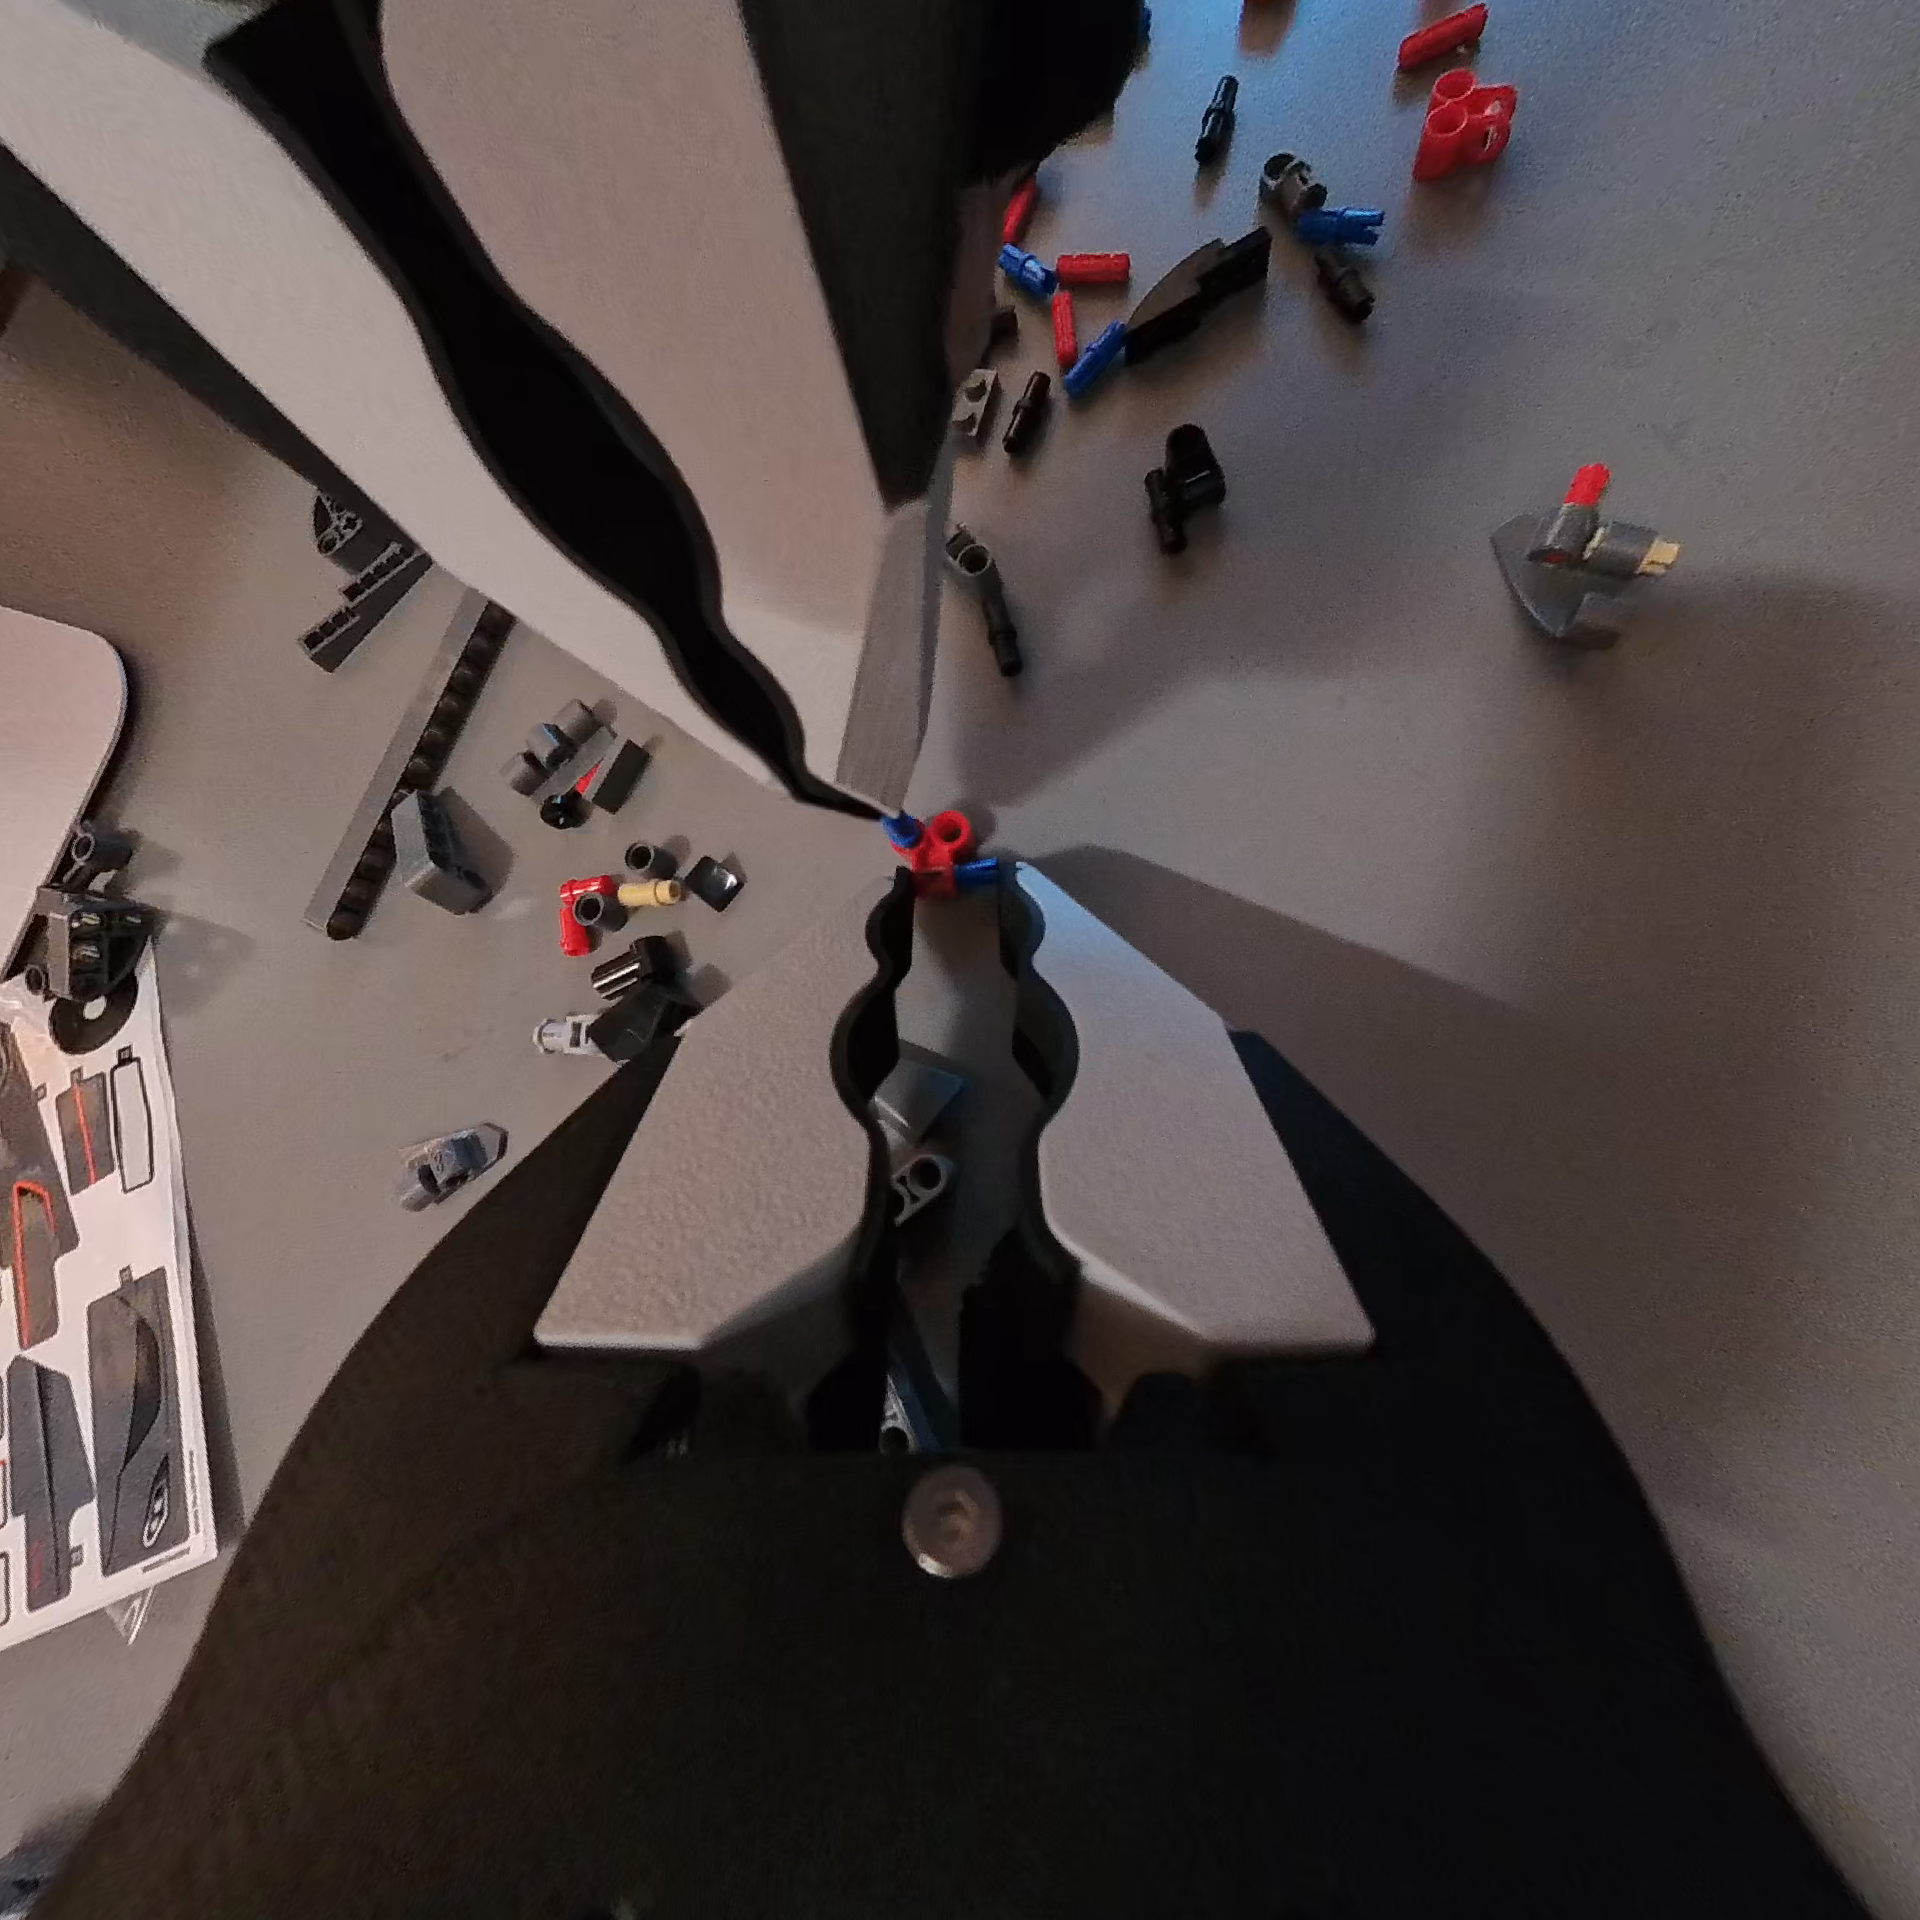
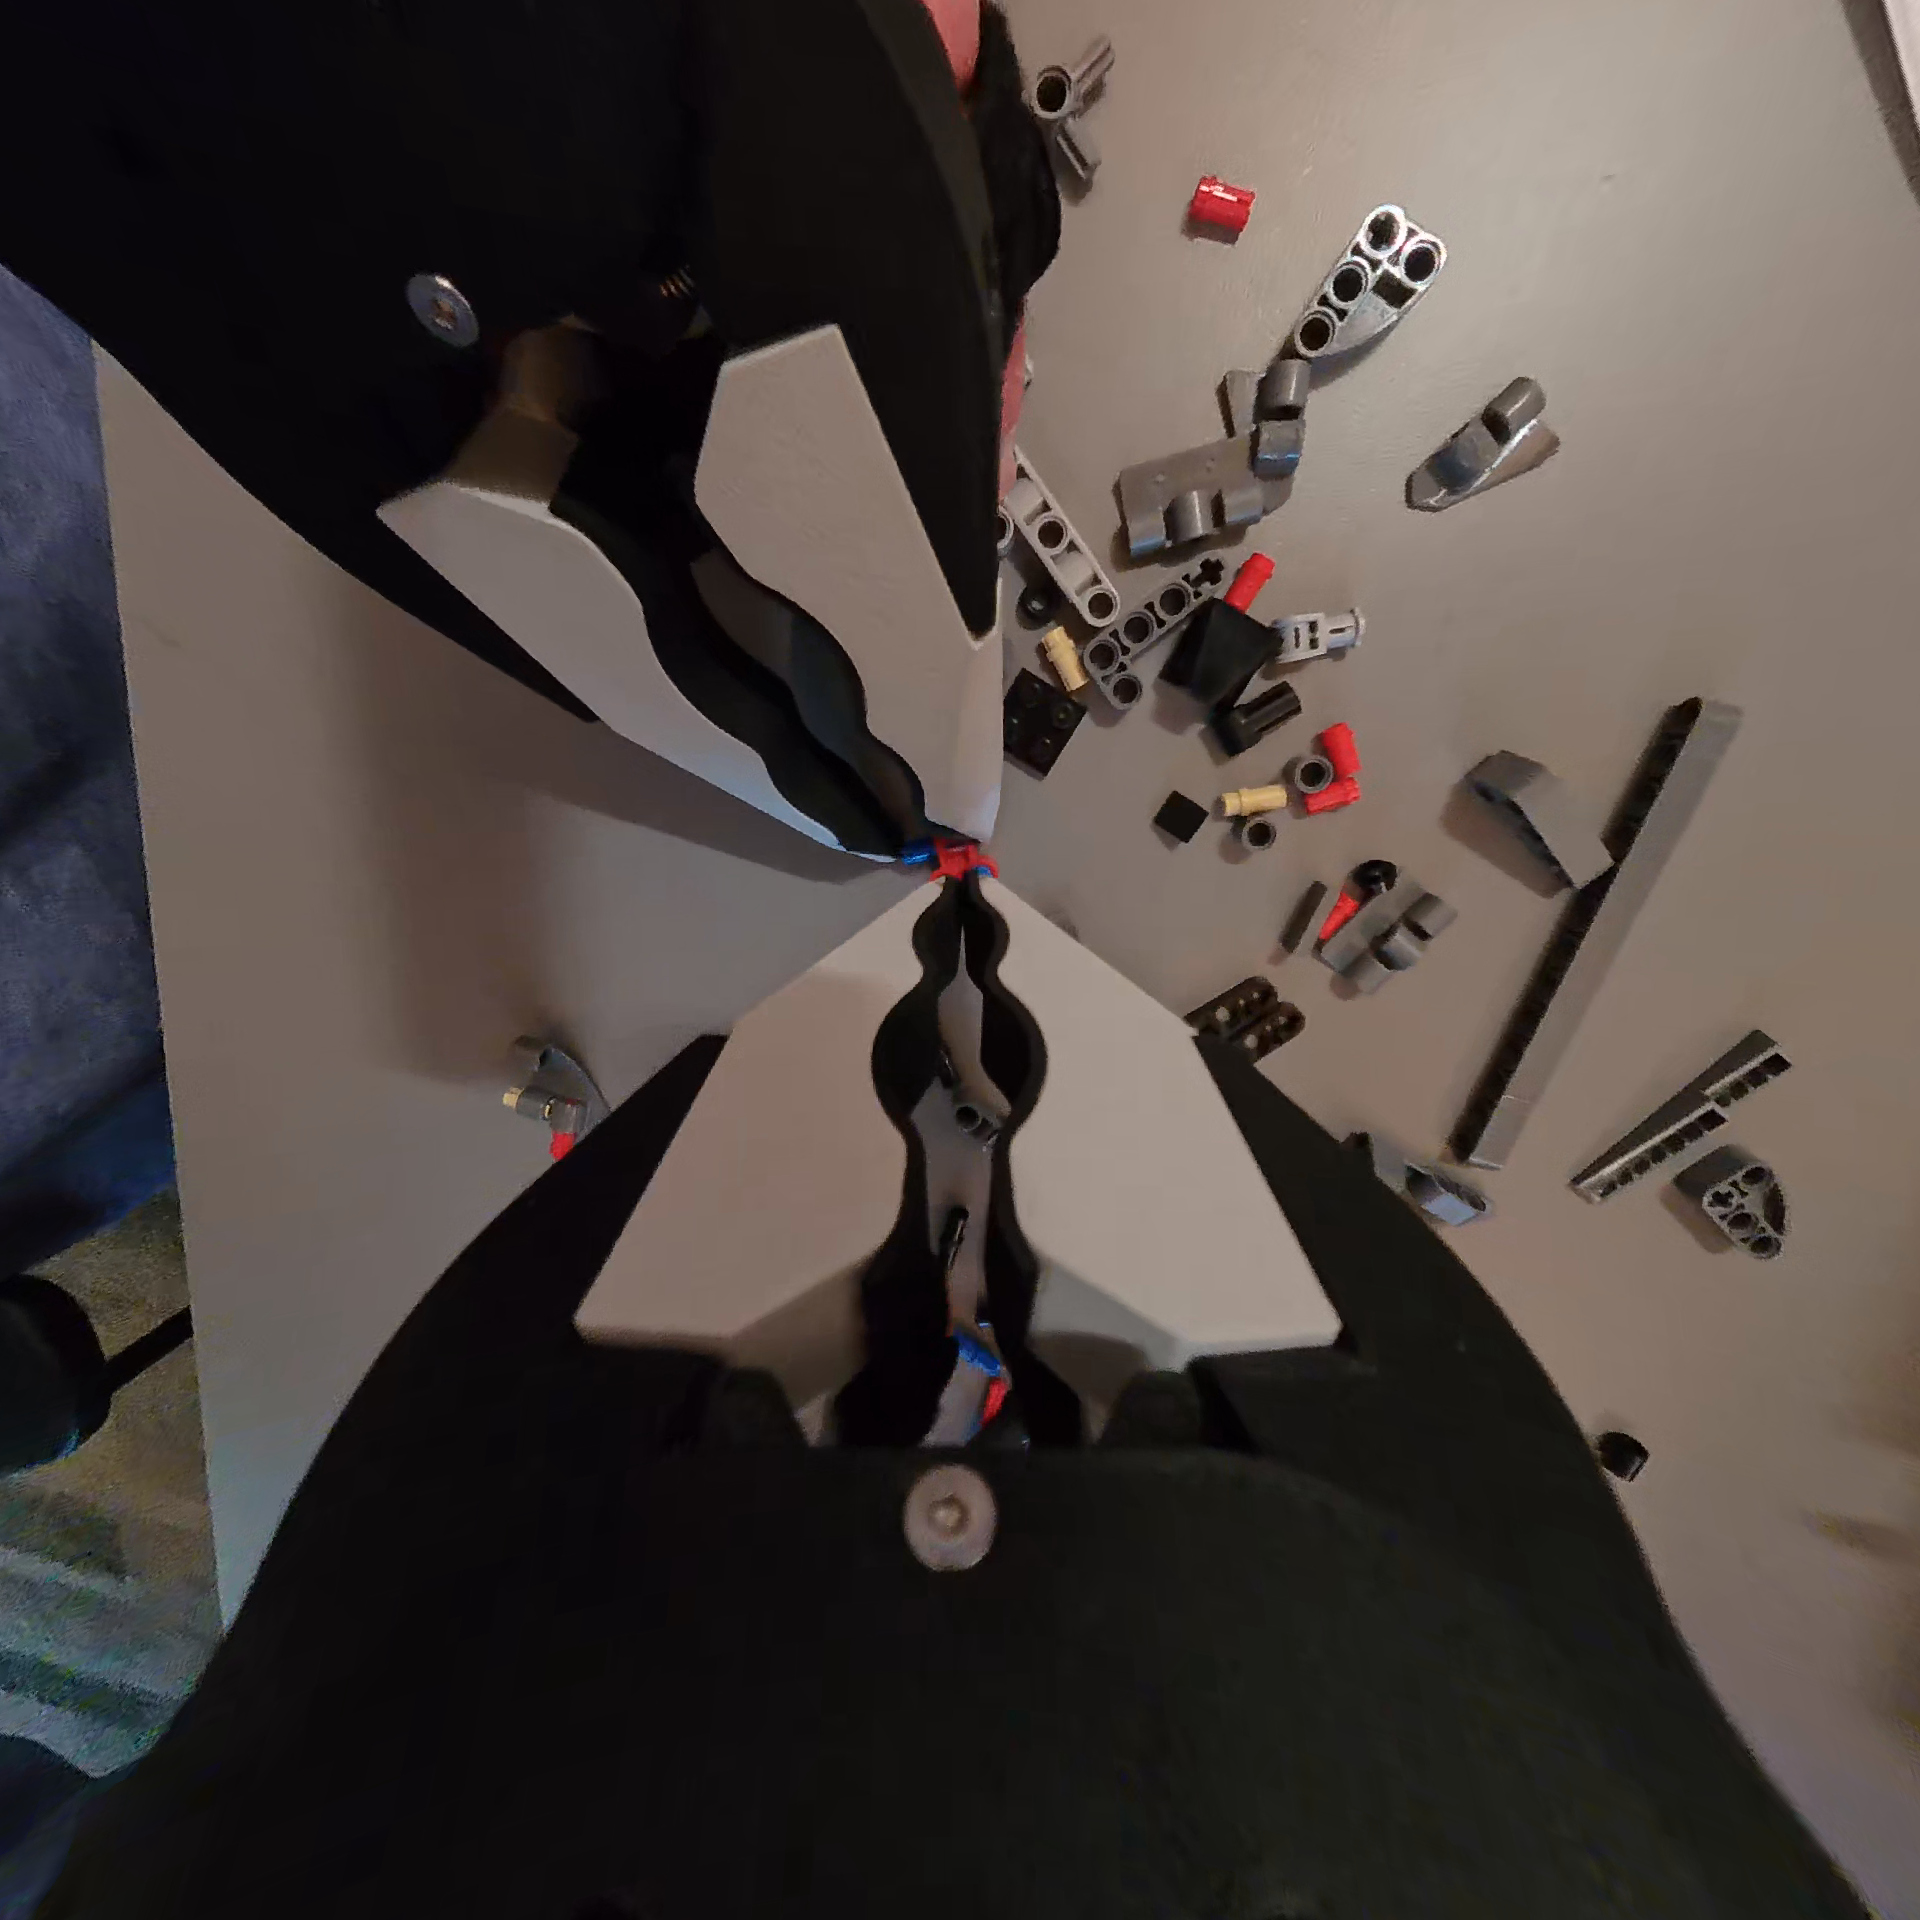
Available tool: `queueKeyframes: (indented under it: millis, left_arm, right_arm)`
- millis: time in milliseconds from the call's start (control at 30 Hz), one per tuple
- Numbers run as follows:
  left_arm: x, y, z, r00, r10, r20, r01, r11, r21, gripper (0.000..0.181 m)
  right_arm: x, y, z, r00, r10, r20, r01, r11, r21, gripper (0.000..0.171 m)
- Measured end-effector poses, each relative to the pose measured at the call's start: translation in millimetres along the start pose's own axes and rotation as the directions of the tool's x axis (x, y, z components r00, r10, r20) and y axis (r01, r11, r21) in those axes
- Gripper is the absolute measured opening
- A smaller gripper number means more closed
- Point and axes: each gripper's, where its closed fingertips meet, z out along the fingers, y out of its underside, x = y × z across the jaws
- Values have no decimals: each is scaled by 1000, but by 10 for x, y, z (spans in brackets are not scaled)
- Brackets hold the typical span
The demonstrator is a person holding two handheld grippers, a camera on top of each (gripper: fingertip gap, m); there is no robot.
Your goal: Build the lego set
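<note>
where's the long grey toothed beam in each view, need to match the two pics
Left wrist view: the long grey toothed beam lies at left centre, running diagonally on the table.
Right wrist view: the beam lies at right centre, also diagonal.
Shared landmark: the small red connector with blue pins, pinched between both grippers' tips at each picture's centre.

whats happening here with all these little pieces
A person is working two handheld grippers on a lego build. The left gripper and the right gripper meet tip to tip above the grey table, both shut on one tiny assembly: a red connector with blue pins sticking out of it. It looks like a pin is being pressed in. Loose red, blue, black and grey parts lie scattered around, with a sticker sheet at the table's edge.
</note>
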Motion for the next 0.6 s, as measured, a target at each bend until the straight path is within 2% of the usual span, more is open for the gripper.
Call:
queueKeyframes:
  millis: [33,500,600]
  left_arm:
    - [0,0,0,1000,0,0,0,1000,0,14]
    - [-7,-3,6,1000,0,5,0,1000,0,14]
    - [-6,-6,7,1000,-1,3,1,1000,1,14]
  right_arm:
    - [1,4,0,1000,-2,-4,2,1000,-6,0]
    - [12,-15,33,1000,19,-15,-19,1000,16,0]
    - [47,-55,-69,998,54,-27,-52,995,88,7]
